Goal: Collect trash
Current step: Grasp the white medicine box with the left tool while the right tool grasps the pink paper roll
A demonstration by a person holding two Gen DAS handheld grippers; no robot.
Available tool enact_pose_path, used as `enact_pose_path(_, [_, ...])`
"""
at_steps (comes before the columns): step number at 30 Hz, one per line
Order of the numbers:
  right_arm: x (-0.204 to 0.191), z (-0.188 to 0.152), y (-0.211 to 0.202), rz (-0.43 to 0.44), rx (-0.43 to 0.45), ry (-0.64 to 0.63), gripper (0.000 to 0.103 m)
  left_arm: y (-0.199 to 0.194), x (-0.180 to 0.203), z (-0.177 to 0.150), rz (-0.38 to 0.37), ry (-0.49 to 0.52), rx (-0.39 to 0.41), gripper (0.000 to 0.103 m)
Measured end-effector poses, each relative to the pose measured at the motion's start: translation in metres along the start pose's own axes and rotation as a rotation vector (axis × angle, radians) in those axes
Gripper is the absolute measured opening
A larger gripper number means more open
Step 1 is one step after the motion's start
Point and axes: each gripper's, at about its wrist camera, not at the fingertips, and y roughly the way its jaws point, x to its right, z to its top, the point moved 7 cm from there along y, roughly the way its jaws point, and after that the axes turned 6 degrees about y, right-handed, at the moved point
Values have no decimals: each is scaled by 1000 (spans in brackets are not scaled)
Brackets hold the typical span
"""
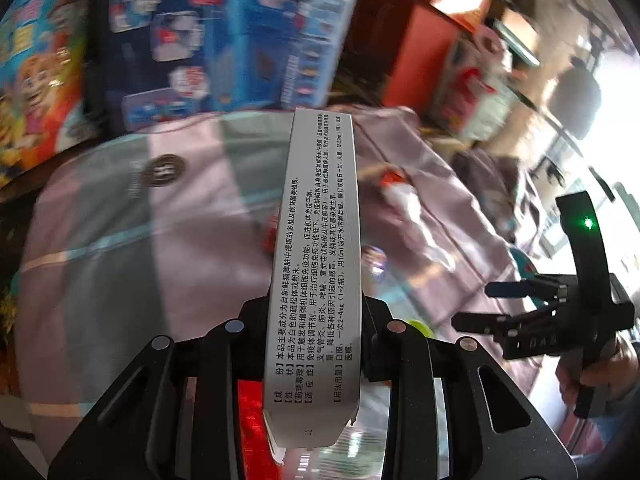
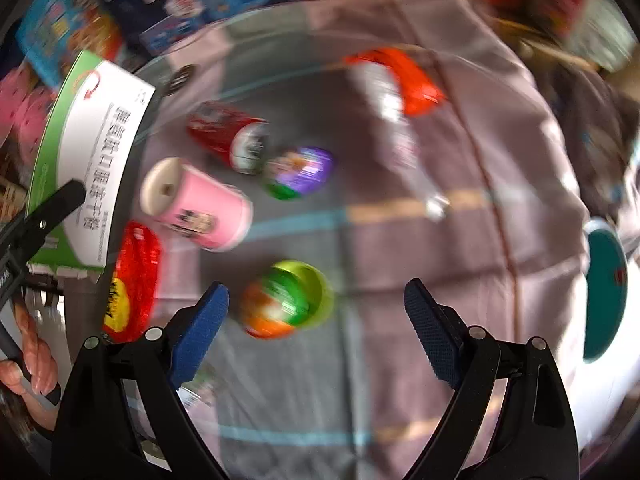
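The left gripper (image 1: 316, 316) pads are hidden behind the medicine box (image 1: 316, 280). The toy boxes (image 1: 168, 36) are smeared by blur, and the teal lid (image 2: 604, 288) is cut off at the edge.

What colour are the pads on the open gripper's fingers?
Dark blue, textured pads on the right gripper; clearest in the right wrist view.

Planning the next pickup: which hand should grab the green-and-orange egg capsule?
Right. The right gripper hangs open just above the egg capsule, while the left gripper is shut on the medicine box.

Left gripper (image 1: 316, 320) clamped, right gripper (image 2: 316, 312) agape
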Motion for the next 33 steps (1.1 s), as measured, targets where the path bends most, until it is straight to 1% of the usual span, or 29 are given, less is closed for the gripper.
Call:
enact_pose_path(2, [-24,7,10,20,-5,-43,86,-3,-19,-3,19,-33,4,32])
enact_pose_path(6, [-63,15,29,47,-18,-114,86,1,-51,-19,43,-95,-19,32])
enact_pose_path(10, [-87,24,45,32,6,-170,85,7,-65,-33,52,-125,-49,32])
enact_pose_path(12, [-93,29,51,14,31,-194,81,10,-68,-38,53,-133,-65,32])
enact_pose_path(13, [-94,30,54,13,33,-198,75,11,-68,-39,53,-133,-69,32])
enact_pose_path(14, [-95,31,56,23,34,-201,58,12,-68,-40,55,-133,-73,32])
enact_pose_path(15, [-95,31,58,27,31,-202,56,14,-67,-40,54,-131,-76,32])
enact_pose_path(17, [-94,33,55,29,53,-210,55,17,-64,-40,50,-128,-79,32])
enact_pose_path(18, [-93,34,50,47,62,-205,54,17,-62,-40,48,-127,-79,32])
enact_pose_path(19, [-89,34,45,61,68,-193,54,17,-58,-39,44,-121,-78,32])
enact_pose_path(21, [-78,35,34,59,84,-173,54,19,-49,-36,34,-107,-76,32])
enact_pose_path(25, [-45,37,4,59,130,-116,54,24,-27,-27,9,-70,-70,32])
enact_pose_path(29, [-5,37,-23,53,176,-49,54,29,9,-16,-25,-16,-68,32])
enact_pose_path(33, [47,28,-52,43,227,40,54,35,48,-7,-58,42,-66,32])
